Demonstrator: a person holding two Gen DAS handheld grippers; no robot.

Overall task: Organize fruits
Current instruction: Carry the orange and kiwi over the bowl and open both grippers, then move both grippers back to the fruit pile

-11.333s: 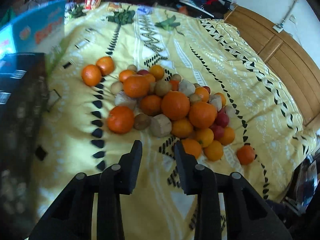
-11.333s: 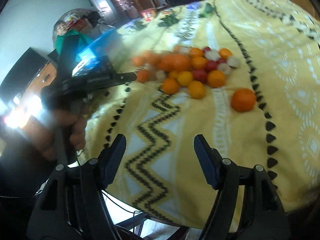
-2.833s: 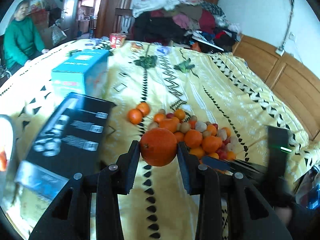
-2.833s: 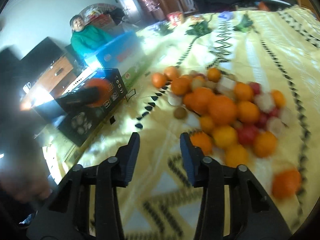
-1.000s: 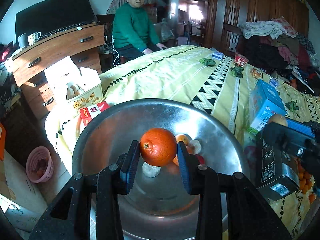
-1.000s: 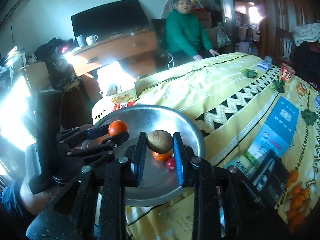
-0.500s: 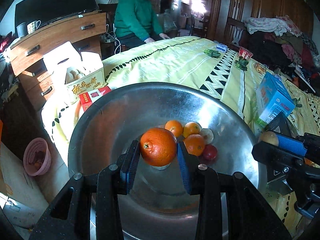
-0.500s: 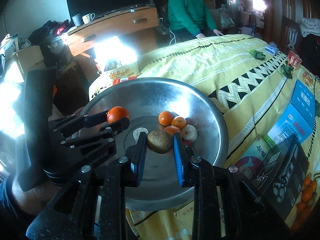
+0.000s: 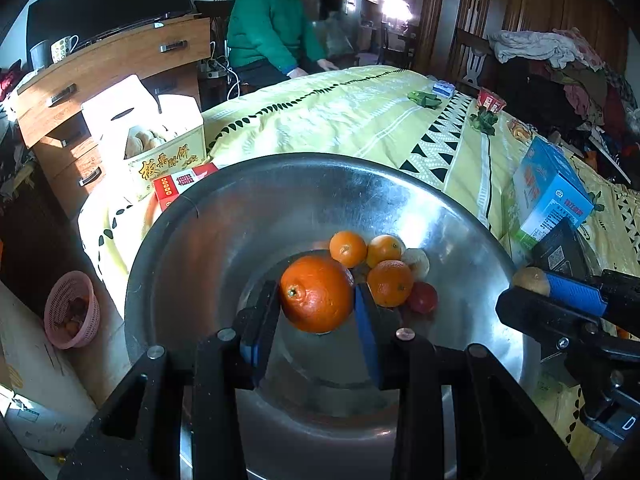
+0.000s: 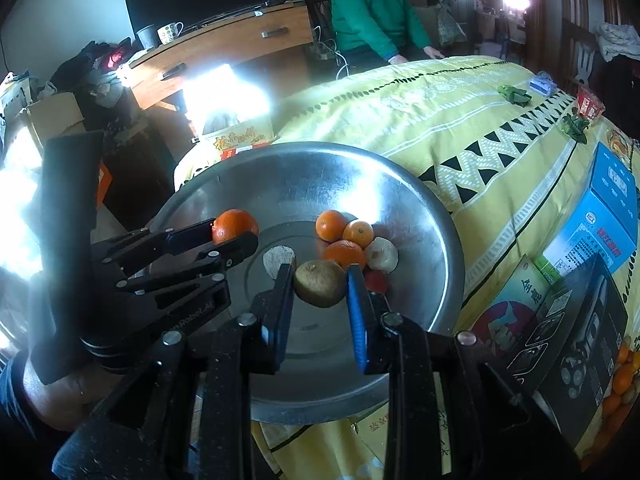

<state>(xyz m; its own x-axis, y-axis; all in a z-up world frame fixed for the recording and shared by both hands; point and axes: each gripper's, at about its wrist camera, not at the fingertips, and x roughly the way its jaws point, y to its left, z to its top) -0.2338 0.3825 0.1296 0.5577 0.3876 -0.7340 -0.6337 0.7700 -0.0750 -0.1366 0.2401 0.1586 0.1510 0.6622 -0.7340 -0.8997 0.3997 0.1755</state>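
My left gripper [image 9: 316, 300] is shut on a large orange [image 9: 316, 294] and holds it low over the middle of a wide steel bowl [image 9: 224, 216]. In the right wrist view the left gripper [image 10: 232, 236] and its orange [image 10: 234, 226] hang over the bowl's left side [image 10: 420, 208]. My right gripper [image 10: 320, 284] is shut on a brown kiwi-like fruit [image 10: 320, 284] above the bowl's near part; it shows at the right in the left wrist view [image 9: 532, 284]. Inside the bowl lie three small oranges [image 9: 348, 248], a pale fruit [image 10: 382, 256], a red fruit [image 9: 424, 298] and a pale chunk [image 10: 280, 258].
The bowl sits at the corner of a yellow patterned bedspread [image 9: 360, 116]. A blue carton [image 9: 548, 192] and a black box [image 10: 576, 336] stand right of it, with more oranges [image 10: 620, 376] beyond. A pastry box [image 9: 160, 148], a dresser [image 9: 100, 72] and a seated person [image 9: 276, 24] are behind.
Both grippers have moved closer and lower over the bowl, each still holding its fruit. The bowl fills more of both views.
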